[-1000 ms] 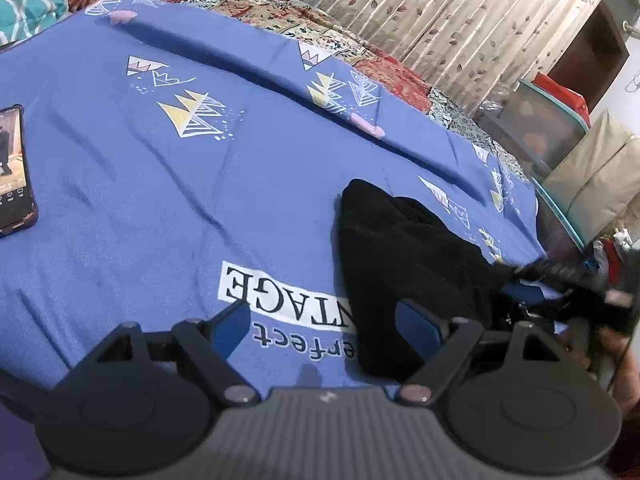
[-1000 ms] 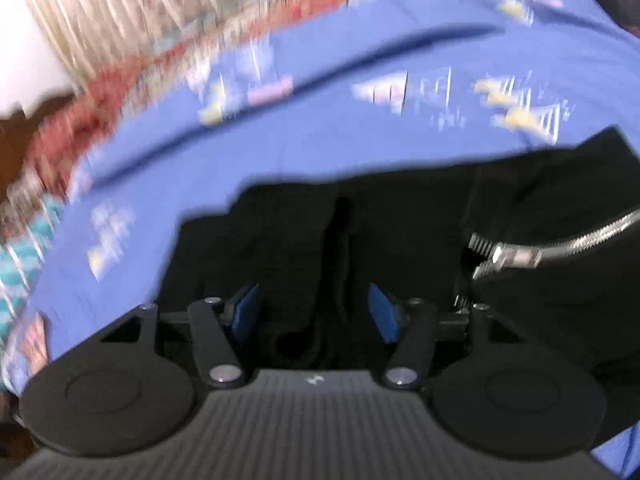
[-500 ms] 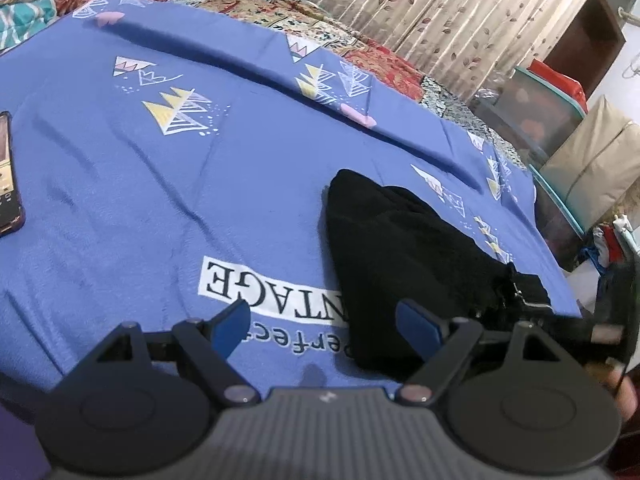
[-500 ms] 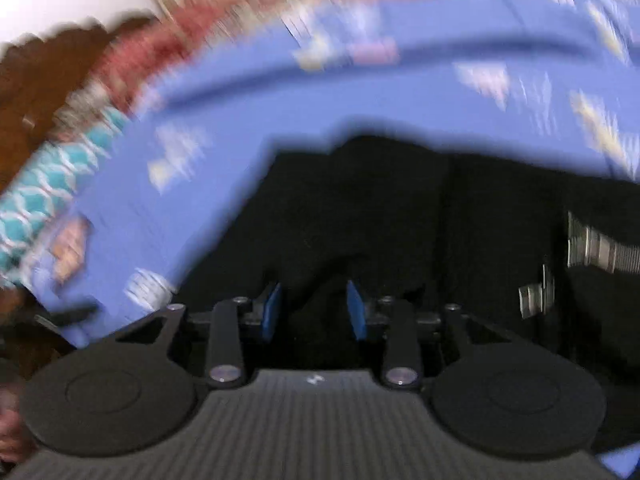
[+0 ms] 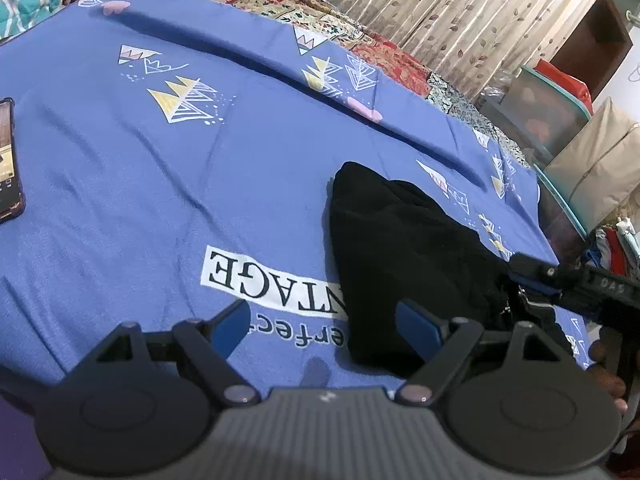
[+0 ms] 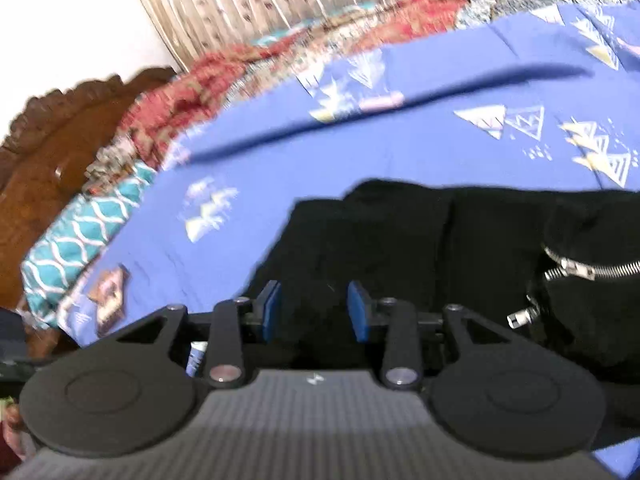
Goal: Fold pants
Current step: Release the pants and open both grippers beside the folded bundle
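Observation:
Black pants (image 5: 400,240) lie folded on the blue printed sheet (image 5: 160,160), with a silver zip (image 6: 592,270) at the right in the right wrist view. My left gripper (image 5: 322,312) is open and low over the sheet; its right pad hovers over the pants' near corner, gripping nothing. My right gripper (image 6: 314,308) is at the pants' (image 6: 400,240) near edge with black fabric between its pads, and its jaws are easing open slightly. In the left wrist view, the right gripper (image 5: 536,280) sits at the pants' right end, by the zip.
A phone (image 5: 8,160) lies on the sheet at the far left. Patterned bedding and curtains run along the far side. A carved wooden headboard (image 6: 60,140) stands at one end. Storage boxes (image 5: 548,108) stand beyond the bed's right edge.
The right gripper's pads closed in around a ridge of black fabric, and its view swung toward the headboard. In the left wrist view it rose back onto the pants' right end. The left gripper barely moved.

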Demonstrator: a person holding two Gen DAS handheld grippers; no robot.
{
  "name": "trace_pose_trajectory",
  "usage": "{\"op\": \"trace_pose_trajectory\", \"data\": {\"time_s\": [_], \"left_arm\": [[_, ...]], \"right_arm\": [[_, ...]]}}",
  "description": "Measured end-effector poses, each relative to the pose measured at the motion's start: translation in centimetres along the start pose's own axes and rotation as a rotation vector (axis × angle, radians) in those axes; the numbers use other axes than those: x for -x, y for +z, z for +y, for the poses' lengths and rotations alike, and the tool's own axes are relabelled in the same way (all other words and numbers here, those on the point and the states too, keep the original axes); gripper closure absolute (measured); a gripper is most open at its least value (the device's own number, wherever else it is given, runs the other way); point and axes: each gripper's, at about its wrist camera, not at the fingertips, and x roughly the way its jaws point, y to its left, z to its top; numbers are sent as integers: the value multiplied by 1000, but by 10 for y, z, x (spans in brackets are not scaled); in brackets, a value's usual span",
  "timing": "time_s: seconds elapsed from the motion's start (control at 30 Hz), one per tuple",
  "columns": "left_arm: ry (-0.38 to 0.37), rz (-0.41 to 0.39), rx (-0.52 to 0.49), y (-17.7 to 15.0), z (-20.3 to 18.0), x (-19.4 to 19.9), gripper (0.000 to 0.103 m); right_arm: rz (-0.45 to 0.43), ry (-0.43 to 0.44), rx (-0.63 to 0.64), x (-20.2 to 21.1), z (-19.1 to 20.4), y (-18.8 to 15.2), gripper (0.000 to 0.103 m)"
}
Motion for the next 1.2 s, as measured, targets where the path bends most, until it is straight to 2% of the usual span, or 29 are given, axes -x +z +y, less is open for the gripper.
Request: {"op": "trace_pose_trajectory", "data": {"time_s": [0.07,0.17,0.2,0.23,0.37,0.63,0.83,1.2], "left_arm": [[-1,0,-5,0,-1,0,21],[0,-1,-4,0,0,1,21],[2,0,-1,1,0,1,21],[2,0,-1,1,1,1,21],[2,-3,2,2,2,3,20],[-8,9,5,1,0,0,20],[-9,13,-3,0,-3,-1,20],[-9,18,1,1,-2,-3,20]], "right_arm": [[30,-6,5,-9,-1,-3,62],[169,-105,-38,-38,-17,-19,60],[177,-116,-69,-44,-25,-26,60],[149,-99,-91,-40,-27,-27,61],[144,-87,-58,-30,-20,-20,61],[6,-43,-85,5,-23,-8,58],[130,-131,-120,-22,-36,-24,58],[110,-106,-138,-10,-34,-22,57]]}}
